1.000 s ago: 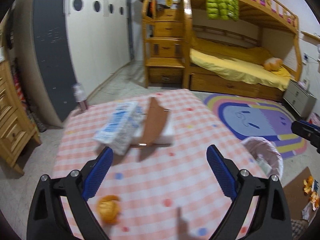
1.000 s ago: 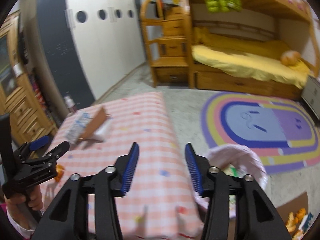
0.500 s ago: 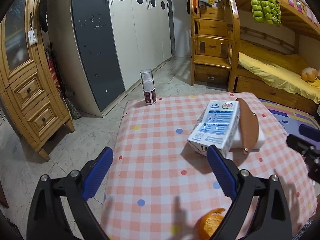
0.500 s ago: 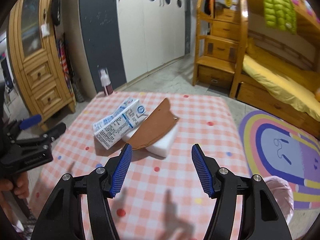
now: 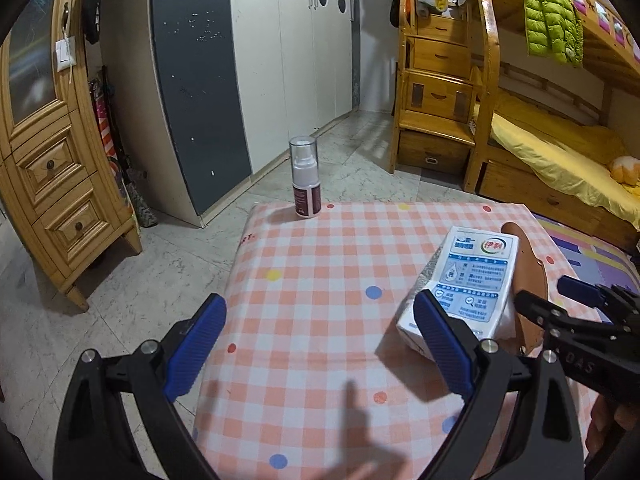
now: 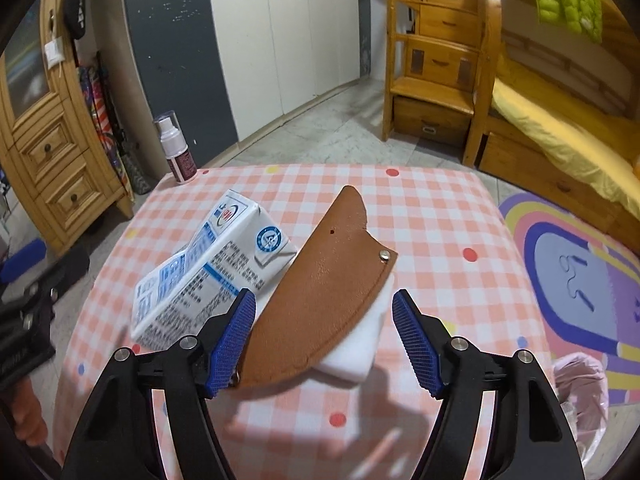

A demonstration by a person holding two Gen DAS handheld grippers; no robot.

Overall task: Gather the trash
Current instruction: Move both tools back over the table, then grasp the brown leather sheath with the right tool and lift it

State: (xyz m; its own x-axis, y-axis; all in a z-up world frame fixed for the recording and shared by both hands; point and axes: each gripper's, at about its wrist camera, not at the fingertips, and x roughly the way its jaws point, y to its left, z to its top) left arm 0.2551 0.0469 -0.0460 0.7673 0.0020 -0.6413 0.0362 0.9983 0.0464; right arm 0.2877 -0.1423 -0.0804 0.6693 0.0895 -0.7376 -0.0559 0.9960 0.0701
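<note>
A white and blue milk carton (image 6: 212, 268) lies on the checked table (image 6: 432, 216), leaning on a white foam block (image 6: 356, 348). A brown leather sheath (image 6: 324, 292) rests across that block. My right gripper (image 6: 324, 344) hovers just in front of the sheath and block; its jaws are opening and the pads press on nothing. My left gripper (image 5: 318, 344) is open over bare cloth, with the carton (image 5: 468, 284) just beyond its right pad. The right gripper (image 5: 552, 296) shows at the right edge of the left wrist view, beside the sheath (image 5: 530, 276).
A small spray bottle (image 5: 305, 178) stands at the table's far left corner. A bin lined with a pink bag (image 6: 580, 384) sits on the floor right of the table, near a striped rug (image 6: 580, 272). A wooden cabinet (image 5: 52, 184) stands left, a bunk bed (image 5: 560, 152) right.
Both grippers swung left across the table. The right one left the bin, came up to the sheath and block, and its jaws widened. The orange peel near the left gripper dropped out of view.
</note>
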